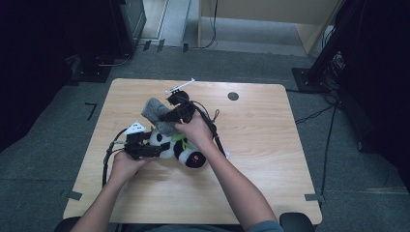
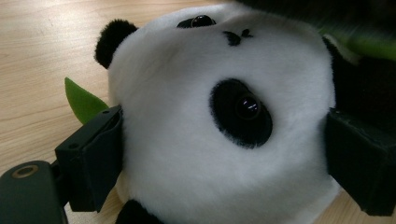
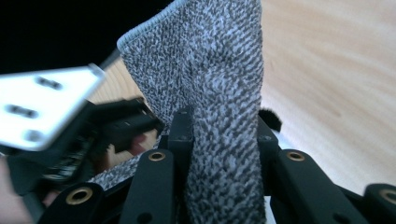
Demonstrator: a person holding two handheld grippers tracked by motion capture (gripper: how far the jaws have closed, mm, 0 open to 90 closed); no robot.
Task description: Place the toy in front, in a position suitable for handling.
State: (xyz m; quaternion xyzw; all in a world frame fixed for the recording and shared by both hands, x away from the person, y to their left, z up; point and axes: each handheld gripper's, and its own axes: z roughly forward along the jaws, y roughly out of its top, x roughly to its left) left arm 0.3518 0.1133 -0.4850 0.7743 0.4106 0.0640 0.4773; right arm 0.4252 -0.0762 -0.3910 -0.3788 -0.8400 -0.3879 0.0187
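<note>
Beyond the work: table and surroundings

A light wooden table (image 1: 270, 145) with a round hole (image 1: 233, 95) stood on grey carpet (image 1: 43, 145); cables (image 1: 319, 113) trailed alongside, tape marks (image 1: 91, 108) nearby.

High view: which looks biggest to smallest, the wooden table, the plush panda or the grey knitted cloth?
1. Light wooden table
2. Black-and-white plush panda
3. Grey knitted cloth, though partly hidden by the right hand-held gripper, so it is less sure.

One plush panda (image 1: 178, 149) lies on the worktop (image 1: 251, 145), and one grey knitted cloth (image 1: 155, 113), perhaps a sock, sits just above the panda. Two claws work there: the left claw (image 1: 162, 150) and the right claw (image 1: 167, 117).
</note>
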